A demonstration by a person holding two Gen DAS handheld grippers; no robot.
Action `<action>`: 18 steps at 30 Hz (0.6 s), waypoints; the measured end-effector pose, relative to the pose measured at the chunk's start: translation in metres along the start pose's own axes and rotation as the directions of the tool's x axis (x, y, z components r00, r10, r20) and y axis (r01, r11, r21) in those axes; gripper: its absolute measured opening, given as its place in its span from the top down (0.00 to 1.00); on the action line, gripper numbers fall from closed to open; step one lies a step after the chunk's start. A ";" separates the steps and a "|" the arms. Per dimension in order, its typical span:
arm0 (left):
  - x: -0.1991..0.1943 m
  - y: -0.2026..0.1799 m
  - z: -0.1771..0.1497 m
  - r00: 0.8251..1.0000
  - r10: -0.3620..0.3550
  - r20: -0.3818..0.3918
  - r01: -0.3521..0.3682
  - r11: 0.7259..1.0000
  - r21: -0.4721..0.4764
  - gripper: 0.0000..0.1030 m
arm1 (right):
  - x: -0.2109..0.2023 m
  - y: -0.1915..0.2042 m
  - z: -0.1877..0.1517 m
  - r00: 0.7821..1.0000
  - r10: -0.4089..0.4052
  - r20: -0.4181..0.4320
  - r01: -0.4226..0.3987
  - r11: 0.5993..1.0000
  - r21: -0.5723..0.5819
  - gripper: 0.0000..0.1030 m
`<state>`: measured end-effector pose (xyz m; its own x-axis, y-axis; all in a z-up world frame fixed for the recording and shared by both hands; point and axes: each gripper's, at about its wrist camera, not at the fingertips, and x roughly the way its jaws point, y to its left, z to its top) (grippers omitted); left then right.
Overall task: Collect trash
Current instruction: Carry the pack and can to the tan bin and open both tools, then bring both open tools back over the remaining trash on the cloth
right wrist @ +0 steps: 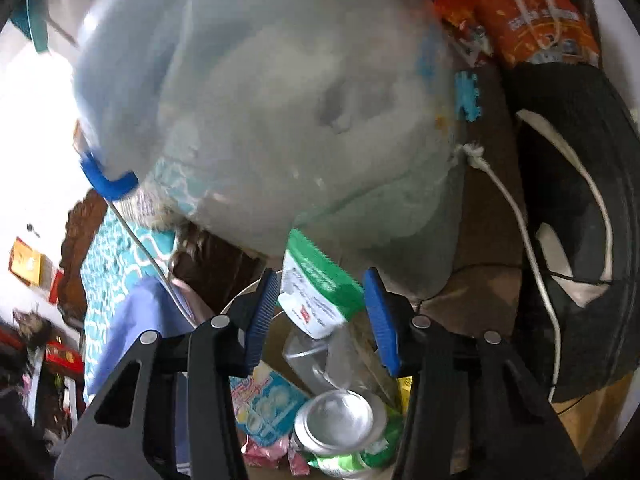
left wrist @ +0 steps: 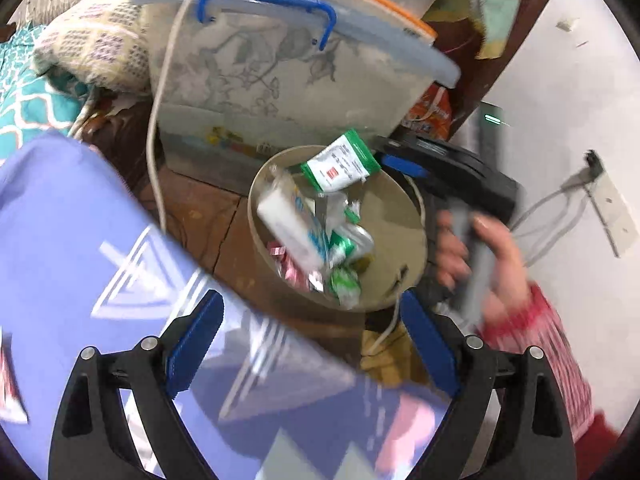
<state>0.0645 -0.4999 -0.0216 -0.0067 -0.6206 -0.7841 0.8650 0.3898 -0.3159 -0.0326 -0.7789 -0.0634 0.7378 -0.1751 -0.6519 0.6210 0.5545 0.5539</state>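
Green-and-white sachet (right wrist: 320, 296) sits between the right gripper (right wrist: 322, 312) jaws, right over the round beige bin (left wrist: 404, 216). The blue pads stand clear of it on both sides with gaps showing, so it reads as released and probably dropping, though motion blur makes that a soft call. In the left wrist view the same sachet (left wrist: 340, 162) is at the bin's 12 o'clock rim, with the right gripper (left wrist: 404, 168) coming in from 2 o'clock and the person's hand (left wrist: 480, 256) on its handle at 3 o'clock. Bin is already well stocked: a white-and-blue carton (left wrist: 288, 228), green wrappers (left wrist: 344, 280), pink wrappers (left wrist: 280, 260), plus a silver can (right wrist: 340, 416) and a clear plastic bottle (right wrist: 320, 356) seen from the right wrist. Left gripper (left wrist: 312, 344) is spread wide with nothing in it, hovering at the bin's 6 o'clock over a lilac cloth (left wrist: 80, 240). Behind the bin at 12 o'clock stands a translucent storage box (left wrist: 280, 80) with a blue handle. Progress: several pieces collected, this one about in. No loose trash is visible outside the bin, so what remains can't be judged from here.
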 end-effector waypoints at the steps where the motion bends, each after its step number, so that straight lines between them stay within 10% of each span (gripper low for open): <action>1: -0.009 0.005 -0.007 1.000 0.000 0.005 0.000 1.000 -0.003 0.17 | 0.005 0.004 0.001 1.000 -0.003 -0.017 0.003 1.000 -0.012 0.60; 11: -0.131 0.109 -0.115 0.991 0.124 0.052 -0.113 0.977 -0.179 0.17 | -0.030 0.055 -0.070 0.975 0.091 -0.204 -0.113 0.989 -0.098 0.58; 18: -0.240 0.199 -0.196 0.927 0.357 0.113 -0.272 0.850 -0.450 0.17 | -0.069 0.141 -0.102 0.959 0.212 -0.190 -0.250 0.946 -0.205 0.49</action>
<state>0.1402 -0.1401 -0.0008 0.3595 -0.5134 -0.7792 0.5115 0.8069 -0.2956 -0.0230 -0.6056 0.0065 0.7885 0.1043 -0.6061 0.3490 0.7355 0.5807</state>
